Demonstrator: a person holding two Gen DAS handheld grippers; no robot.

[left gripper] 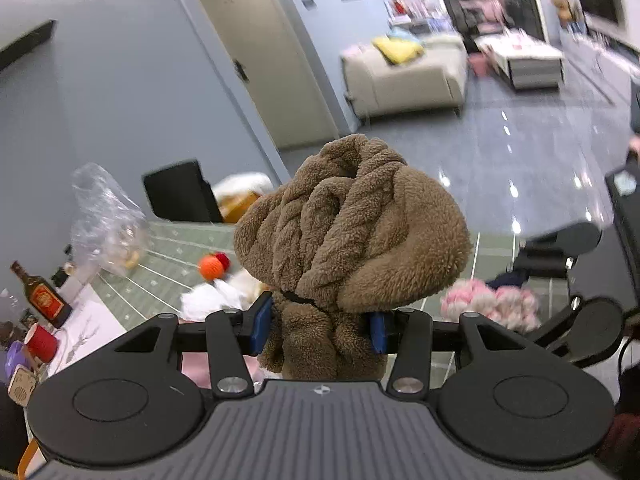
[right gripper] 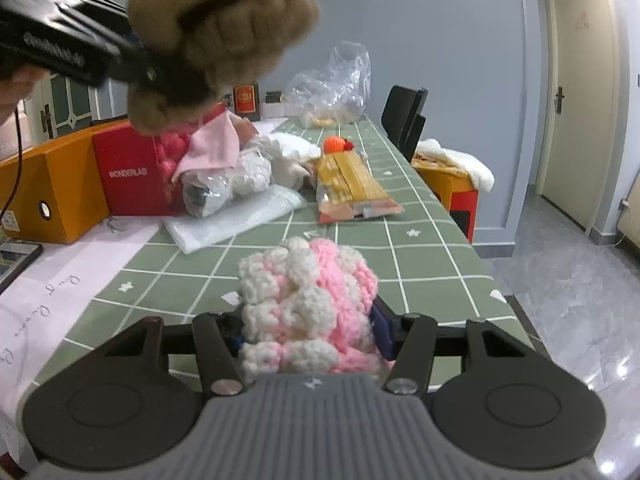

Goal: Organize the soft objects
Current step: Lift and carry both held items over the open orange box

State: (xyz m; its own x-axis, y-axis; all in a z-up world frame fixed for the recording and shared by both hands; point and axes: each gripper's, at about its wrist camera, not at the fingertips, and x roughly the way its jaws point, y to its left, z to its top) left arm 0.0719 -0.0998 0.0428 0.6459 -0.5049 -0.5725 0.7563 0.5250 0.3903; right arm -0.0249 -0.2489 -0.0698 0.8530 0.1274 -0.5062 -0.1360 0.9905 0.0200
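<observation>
My left gripper [left gripper: 320, 326] is shut on a brown fleece bundle [left gripper: 352, 224] and holds it in the air above the table; the bundle also shows at the top left of the right wrist view [right gripper: 224, 36]. My right gripper [right gripper: 308, 336] is shut on a pink and white knitted piece [right gripper: 308, 300] just above the green checked tablecloth [right gripper: 420, 264]. The knitted piece also shows in the left wrist view [left gripper: 492, 304]. An orange crocheted ball [right gripper: 334, 144] lies farther back on the table.
A red box [right gripper: 128, 172] and an orange box [right gripper: 48, 192] stand at the left, with pink cloth and bagged soft items beside them. A yellow packet [right gripper: 352, 188], a clear plastic bag [right gripper: 332, 84], a bottle [left gripper: 40, 296] and a black chair [right gripper: 404, 120] are around the table.
</observation>
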